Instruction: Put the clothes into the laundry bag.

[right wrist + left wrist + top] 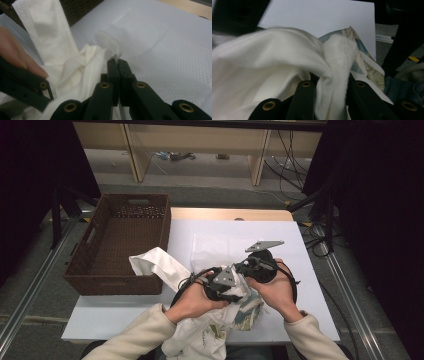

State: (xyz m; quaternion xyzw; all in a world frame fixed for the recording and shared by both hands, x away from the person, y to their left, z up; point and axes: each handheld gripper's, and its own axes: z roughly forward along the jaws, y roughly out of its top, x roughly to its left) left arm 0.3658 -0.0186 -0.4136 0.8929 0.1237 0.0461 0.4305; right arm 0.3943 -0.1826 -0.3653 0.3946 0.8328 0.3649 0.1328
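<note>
White shirt [215, 320] lies bunched at the counter's [300, 270] near edge, soft, light, limp. Left gripper [332, 85] is clamped on a thick fold; right gripper [117, 65] is pinched shut on the mesh bag's [160, 47] rim. Seams should give the best hold.

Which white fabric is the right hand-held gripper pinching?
The mesh fabric spread flat on the table; the right hand-held gripper pinches its rolled edge, not the smooth cream garment.
</note>
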